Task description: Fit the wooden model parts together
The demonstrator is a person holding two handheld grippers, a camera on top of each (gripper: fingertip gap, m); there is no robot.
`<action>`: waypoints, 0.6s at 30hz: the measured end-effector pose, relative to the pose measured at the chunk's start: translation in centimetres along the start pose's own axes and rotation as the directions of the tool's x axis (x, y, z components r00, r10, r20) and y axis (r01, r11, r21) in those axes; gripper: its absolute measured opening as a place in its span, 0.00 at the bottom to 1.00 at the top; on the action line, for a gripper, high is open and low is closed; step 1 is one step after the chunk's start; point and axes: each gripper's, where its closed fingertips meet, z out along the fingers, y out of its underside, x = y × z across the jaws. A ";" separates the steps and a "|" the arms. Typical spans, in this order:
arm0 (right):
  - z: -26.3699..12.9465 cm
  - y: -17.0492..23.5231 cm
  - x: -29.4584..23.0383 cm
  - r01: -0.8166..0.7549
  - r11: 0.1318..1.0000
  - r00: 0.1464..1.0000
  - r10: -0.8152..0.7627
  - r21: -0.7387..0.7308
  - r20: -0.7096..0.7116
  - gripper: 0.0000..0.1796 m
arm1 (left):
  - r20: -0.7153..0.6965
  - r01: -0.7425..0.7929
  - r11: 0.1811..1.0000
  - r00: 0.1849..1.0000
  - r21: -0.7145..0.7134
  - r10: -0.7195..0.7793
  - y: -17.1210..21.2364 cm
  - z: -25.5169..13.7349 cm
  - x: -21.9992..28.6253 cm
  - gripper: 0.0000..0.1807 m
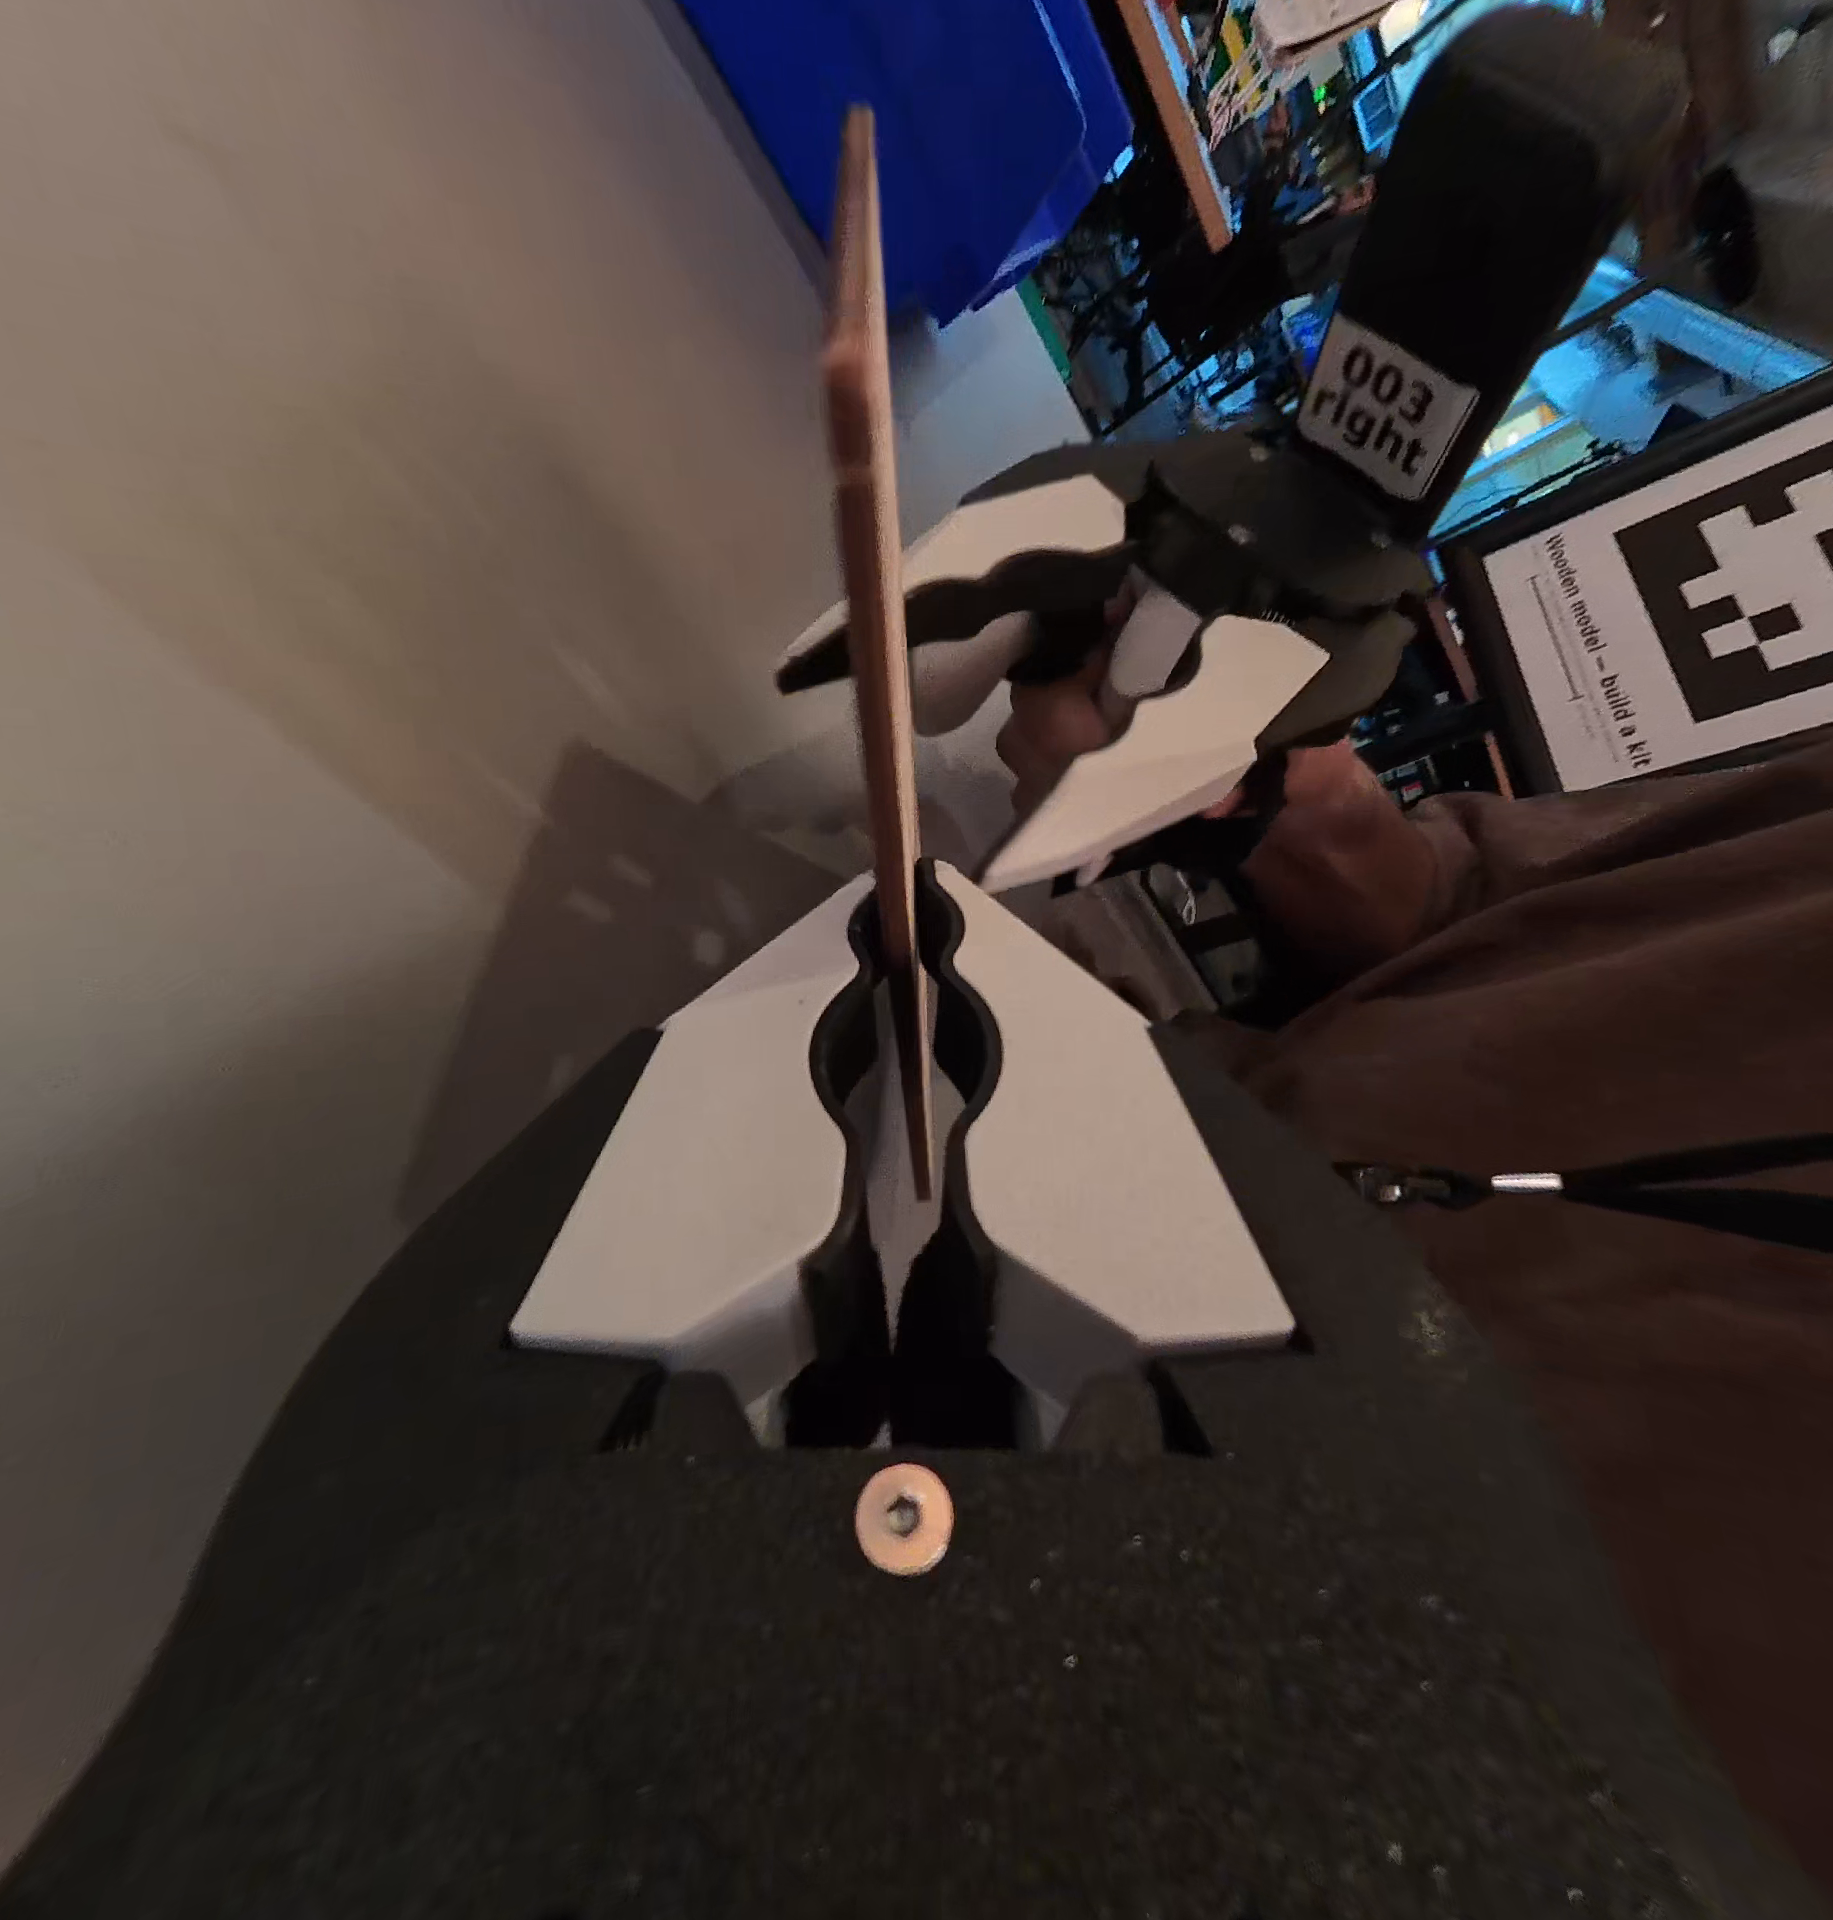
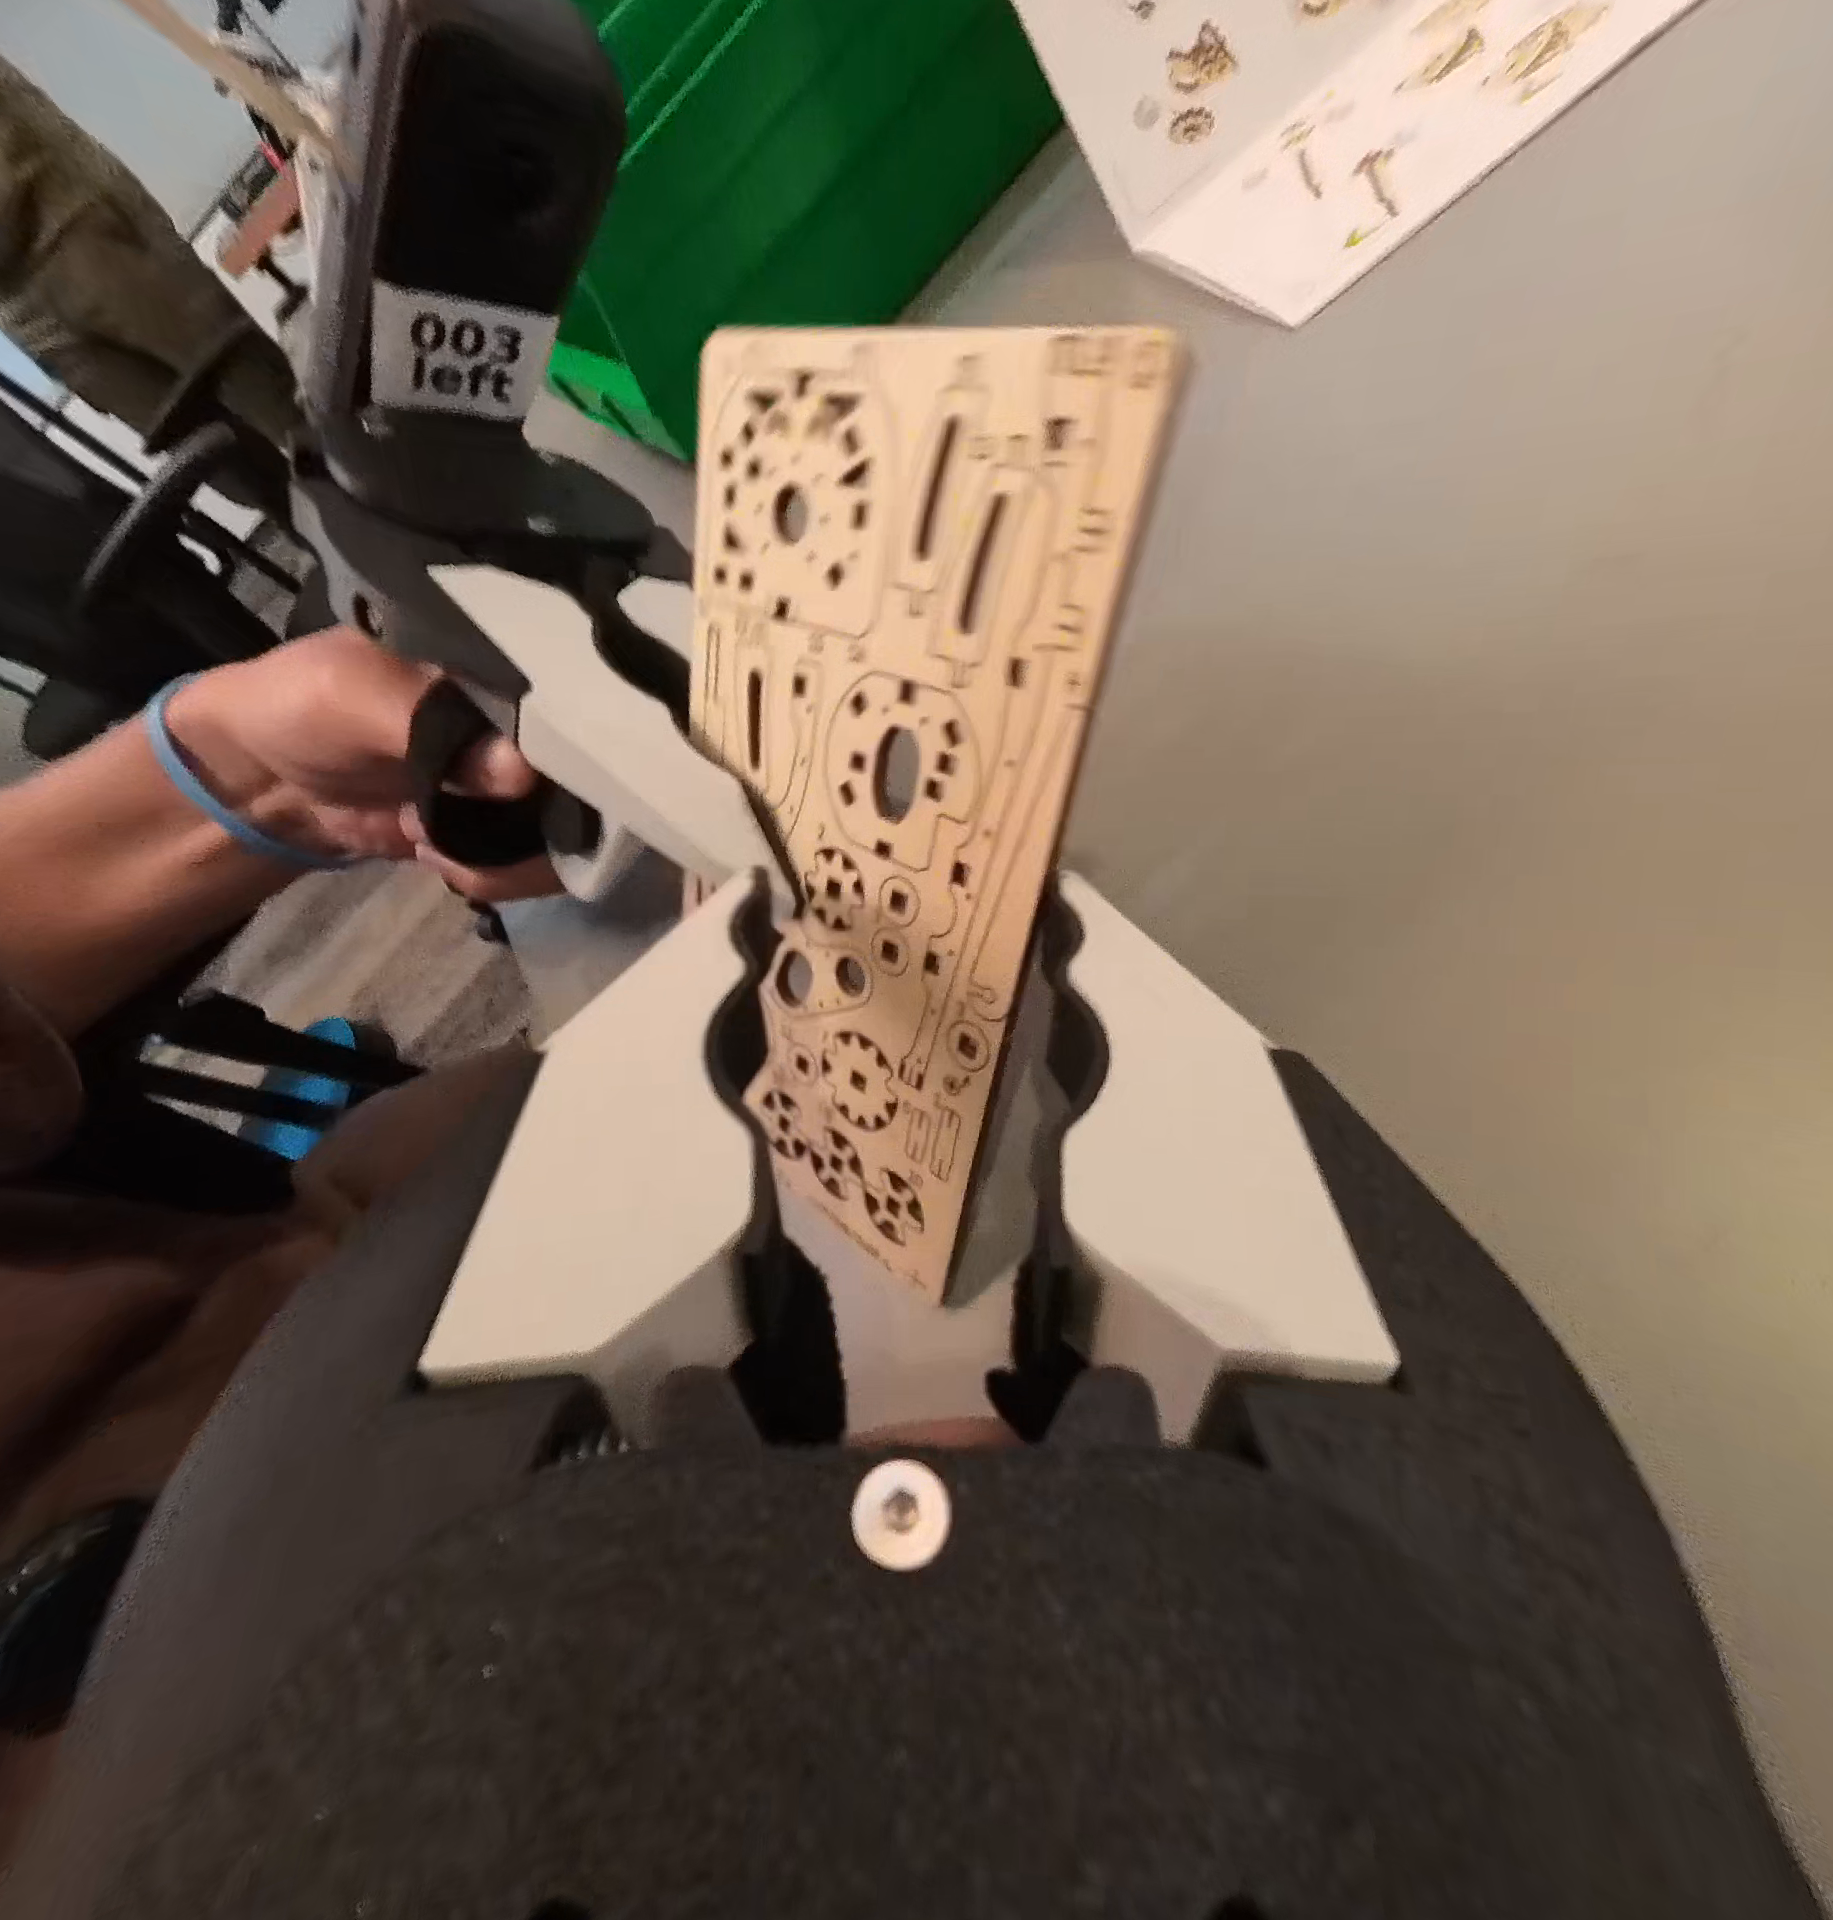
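A thin laser-cut wooden sheet (image 2: 943, 623) with gear and plate shapes cut into it stands upright above the grey table (image 2: 1514, 779). My left gripper (image 1: 896, 883) is shut on the sheet (image 1: 860, 520), seen edge-on in the left wrist view. In the right wrist view the left gripper (image 2: 761, 836) clamps the sheet's left edge. My right gripper (image 2: 907, 883) is open, its fingers on either side of the sheet's lower end across its width; I cannot tell whether they touch it. The right gripper (image 1: 891, 774) also shows partly behind the sheet in the left wrist view.
A green bin (image 2: 787, 208) and a printed instruction sheet (image 2: 1359, 125) lie at the table's far side. A blue bin (image 1: 943, 135) and a framed sign with a black-and-white marker (image 1: 1670, 623) stand behind. A person's hand (image 2: 299, 748) and brown clothing (image 1: 1566, 1091) are close. My left and right fingertips are right by each other.
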 end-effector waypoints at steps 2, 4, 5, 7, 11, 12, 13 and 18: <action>-0.3 -0.2 0.3 -0.010 1.000 1.000 0.010 0.009 0.017 0.19 | -0.005 -0.005 1.000 1.000 -0.005 0.005 0.1 0.1 0.0 0.01; -0.2 0.1 0.4 -0.029 1.000 0.999 0.029 -0.006 0.035 0.19 | -0.001 -0.013 1.000 1.000 -0.010 0.013 0.2 0.1 -0.1 0.01; -0.2 0.2 0.5 -0.021 1.000 0.999 0.021 -0.012 0.029 0.20 | 0.001 -0.015 1.000 1.000 -0.015 0.015 0.3 0.2 -0.1 0.01; -0.1 0.3 0.5 0.002 1.000 1.000 -0.002 -0.014 0.024 0.22 | -0.004 0.001 1.000 1.000 -0.013 -0.001 0.3 0.4 -0.2 0.01; -0.3 0.4 1.0 0.034 0.999 0.999 -0.034 -0.022 -0.009 0.20 | -0.007 -0.002 1.000 1.000 -0.016 0.002 0.2 0.5 -0.3 0.01; -0.3 0.4 1.1 0.056 0.998 0.998 -0.057 -0.026 -0.025 0.20 | -0.001 -0.002 1.000 1.000 -0.015 0.002 0.2 0.6 -0.3 0.01; -0.2 0.4 1.1 0.089 0.995 0.995 -0.090 -0.033 -0.044 0.21 | 0.004 -0.004 1.000 1.000 -0.013 0.004 0.1 0.6 -0.3 0.01; -0.2 0.2 1.1 0.132 0.991 0.987 -0.134 -0.030 -0.086 0.22 | 0.048 -0.045 0.999 0.998 -0.002 0.045 -0.1 0.5 -0.4 0.01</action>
